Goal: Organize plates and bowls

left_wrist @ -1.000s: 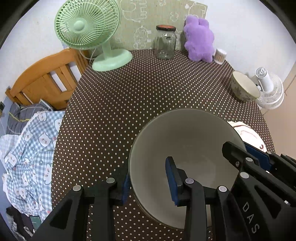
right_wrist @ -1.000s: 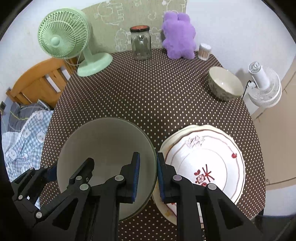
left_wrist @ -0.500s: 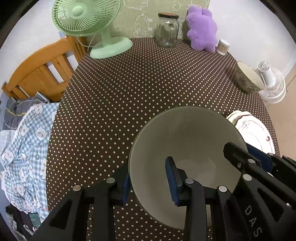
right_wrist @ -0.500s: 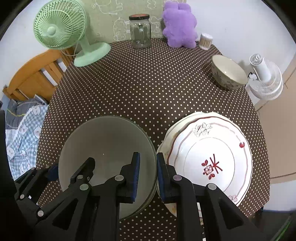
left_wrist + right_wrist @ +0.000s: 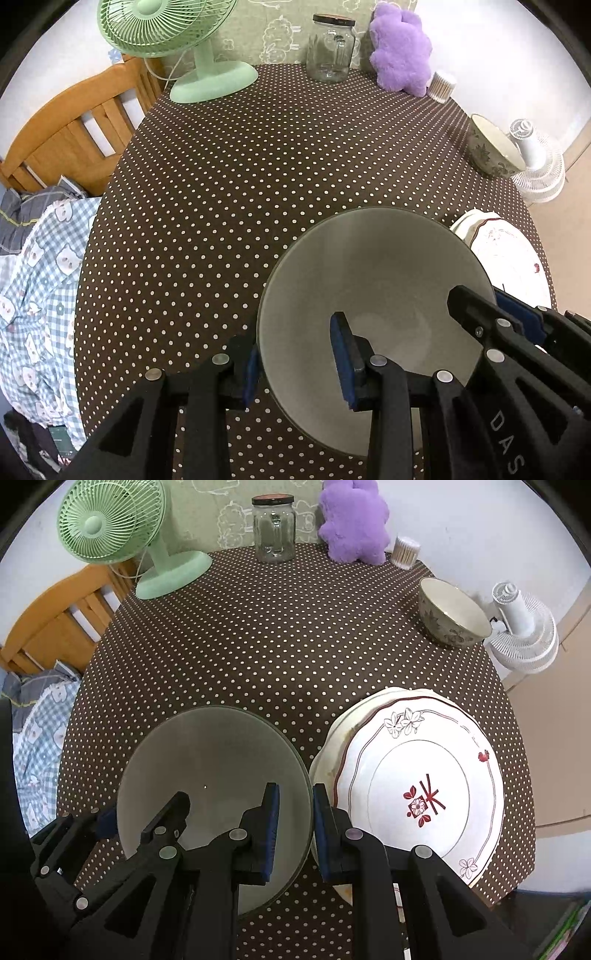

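Left gripper [image 5: 297, 356] and right gripper [image 5: 294, 823] each straddle opposite rims of the grey bowl [image 5: 218, 771]; grip firmness unclear. Plate stack [image 5: 417, 786] adjacent; tablecloth [image 5: 280, 642] open beyond.

Green fan [image 5: 110, 528], glass jar [image 5: 273, 528], purple plush [image 5: 352, 518].

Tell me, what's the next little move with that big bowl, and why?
Probably carry the grey bowl toward the small bowl at the far right. Both grippers, left and right, clamp opposite rims, and the plates are already stacked, so only the bowls remain apart.
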The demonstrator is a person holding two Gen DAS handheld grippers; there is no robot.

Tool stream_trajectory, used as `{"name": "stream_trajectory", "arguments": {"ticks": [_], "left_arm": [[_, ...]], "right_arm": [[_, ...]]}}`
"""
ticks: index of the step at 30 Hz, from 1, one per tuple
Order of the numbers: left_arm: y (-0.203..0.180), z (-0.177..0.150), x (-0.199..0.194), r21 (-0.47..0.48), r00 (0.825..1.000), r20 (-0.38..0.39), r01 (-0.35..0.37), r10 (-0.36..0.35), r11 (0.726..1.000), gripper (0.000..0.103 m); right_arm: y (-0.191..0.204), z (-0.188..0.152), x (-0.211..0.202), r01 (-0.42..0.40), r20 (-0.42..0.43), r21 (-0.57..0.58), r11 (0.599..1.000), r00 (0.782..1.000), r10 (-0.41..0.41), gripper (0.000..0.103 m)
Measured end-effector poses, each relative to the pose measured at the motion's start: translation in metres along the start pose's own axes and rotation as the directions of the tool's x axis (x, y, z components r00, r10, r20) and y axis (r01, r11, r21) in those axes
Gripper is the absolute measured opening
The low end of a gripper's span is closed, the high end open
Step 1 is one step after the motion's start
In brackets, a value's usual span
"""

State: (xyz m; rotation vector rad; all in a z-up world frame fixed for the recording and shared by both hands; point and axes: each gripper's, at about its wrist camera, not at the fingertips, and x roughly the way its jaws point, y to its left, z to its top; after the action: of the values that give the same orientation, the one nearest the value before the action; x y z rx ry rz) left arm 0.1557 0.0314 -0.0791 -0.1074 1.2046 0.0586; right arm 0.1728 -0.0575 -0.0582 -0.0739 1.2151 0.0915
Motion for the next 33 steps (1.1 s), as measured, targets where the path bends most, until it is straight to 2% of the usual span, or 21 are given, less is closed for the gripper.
{"name": "stream_trajectory", "arguments": {"ticks": [9,11,12,13,14,15,17,23,33], "left_arm": [[-0.001,-0.003,0.002,0.041,1.0,-0.01,0.03,-0.029,0.999,0.035],[-0.002,-0.001,0.001,0.049,0.999,-0.014,0.038,-0.037,0.998,0.042],[-0.001,-0.001,0.001,0.052,0.999,-0.015,0.046,-0.045,0.998,0.045],[-0.001,-0.001,-0.001,0.056,0.999,-0.015,0.05,-0.049,0.997,0.054],[0.0,-0.001,-0.003,0.057,0.998,-0.01,0.056,-0.055,0.997,0.064],[0.0,0.0,-0.005,0.061,0.998,-0.005,0.056,-0.056,0.997,0.068],[0.002,0.002,-0.011,0.078,0.999,0.005,0.047,-0.047,0.996,0.076],[-0.002,0.008,-0.023,0.115,0.999,0.025,0.029,-0.032,0.993,0.084],[-0.034,0.023,-0.041,0.1,0.995,0.096,-0.016,0.006,0.995,0.085]], "right_arm": [[0.002,-0.003,0.003,0.03,-0.017,0.037,0.999,0.999,-0.029,0.025],[0.002,-0.003,0.004,0.026,-0.017,0.039,0.999,1.0,-0.026,0.026],[0.002,-0.002,0.004,0.018,-0.017,0.04,0.999,1.0,-0.017,0.032],[0.003,-0.003,0.004,0.0,-0.016,0.041,0.999,1.0,0.0,0.036],[0.003,-0.003,0.002,-0.002,-0.01,0.037,0.999,1.0,0.003,0.049],[0.003,-0.003,0.0,-0.002,0.002,0.038,0.999,1.0,0.002,0.063],[0.004,-0.003,-0.006,0.0,0.034,0.041,0.999,0.999,-0.002,0.07],[0.001,0.001,-0.014,-0.032,0.055,0.04,0.999,0.998,0.029,0.07],[-0.034,0.015,-0.029,-0.099,0.119,0.03,0.995,0.988,0.094,0.07]]}}
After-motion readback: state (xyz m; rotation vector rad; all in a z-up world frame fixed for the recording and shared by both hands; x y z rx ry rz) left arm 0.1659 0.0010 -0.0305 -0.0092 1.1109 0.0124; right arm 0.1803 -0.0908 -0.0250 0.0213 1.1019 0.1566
